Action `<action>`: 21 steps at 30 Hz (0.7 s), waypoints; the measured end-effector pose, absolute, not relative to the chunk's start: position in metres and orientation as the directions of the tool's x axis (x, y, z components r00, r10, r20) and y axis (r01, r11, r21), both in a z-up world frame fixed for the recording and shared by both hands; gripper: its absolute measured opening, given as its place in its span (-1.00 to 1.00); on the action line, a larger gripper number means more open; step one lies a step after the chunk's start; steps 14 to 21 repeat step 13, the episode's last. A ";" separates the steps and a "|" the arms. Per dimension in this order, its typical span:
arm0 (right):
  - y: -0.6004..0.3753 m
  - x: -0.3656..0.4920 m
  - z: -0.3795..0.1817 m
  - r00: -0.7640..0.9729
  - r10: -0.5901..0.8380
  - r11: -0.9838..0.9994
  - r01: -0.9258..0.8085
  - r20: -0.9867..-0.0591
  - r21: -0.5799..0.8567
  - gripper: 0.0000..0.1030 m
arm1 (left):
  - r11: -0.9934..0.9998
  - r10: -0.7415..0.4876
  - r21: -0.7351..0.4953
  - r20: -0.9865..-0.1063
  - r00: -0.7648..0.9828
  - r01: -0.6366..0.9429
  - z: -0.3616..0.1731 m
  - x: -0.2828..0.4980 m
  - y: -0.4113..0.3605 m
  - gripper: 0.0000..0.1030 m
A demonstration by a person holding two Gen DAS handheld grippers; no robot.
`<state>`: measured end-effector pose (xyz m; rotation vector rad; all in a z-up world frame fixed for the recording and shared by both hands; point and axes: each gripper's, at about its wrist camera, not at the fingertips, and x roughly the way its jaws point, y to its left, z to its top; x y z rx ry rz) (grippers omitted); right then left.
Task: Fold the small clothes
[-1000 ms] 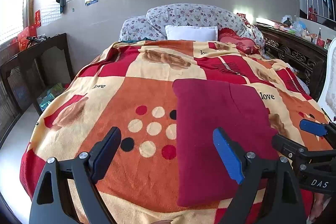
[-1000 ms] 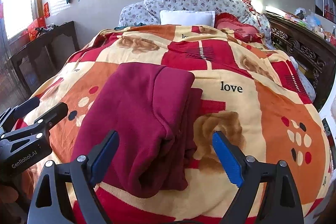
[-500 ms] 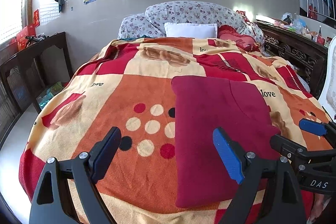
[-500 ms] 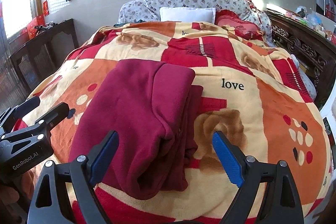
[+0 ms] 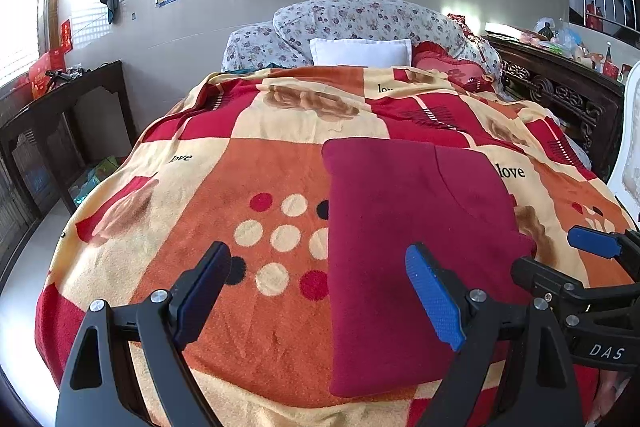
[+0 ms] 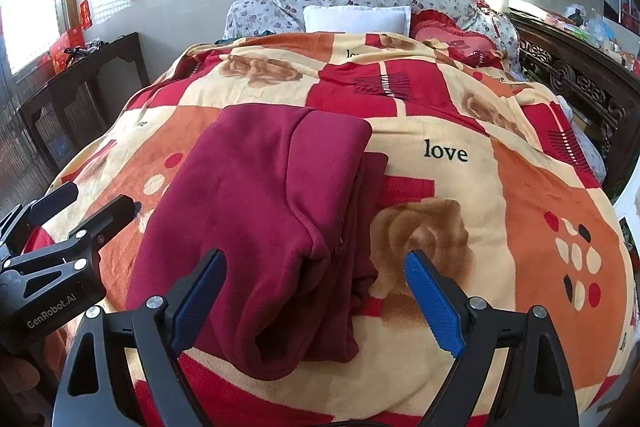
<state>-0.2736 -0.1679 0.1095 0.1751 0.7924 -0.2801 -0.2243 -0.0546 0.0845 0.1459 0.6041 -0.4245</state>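
A dark red fleece garment lies folded into a long rectangle on the patterned blanket. In the right wrist view the garment shows its folded layers open toward me. My left gripper is open and empty, held above the blanket near the garment's left front edge. My right gripper is open and empty, held above the garment's near right corner. The right gripper also shows at the right edge of the left wrist view. The left gripper shows at the left of the right wrist view.
The bed carries a white pillow and floral cushions at its head. A dark wooden side table stands on the left. A carved wooden bed frame runs along the right, with a white chair beside it.
Both grippers have drawn back and up slightly from the garment, so it sits a little farther off in both views. The garment has not moved.
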 end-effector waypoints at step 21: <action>-0.170 -0.273 0.106 0.659 -0.175 0.949 0.311 -0.732 0.053 0.82 | 0.895 -0.353 0.019 -0.579 0.735 0.445 0.078 -0.223 -0.057 0.72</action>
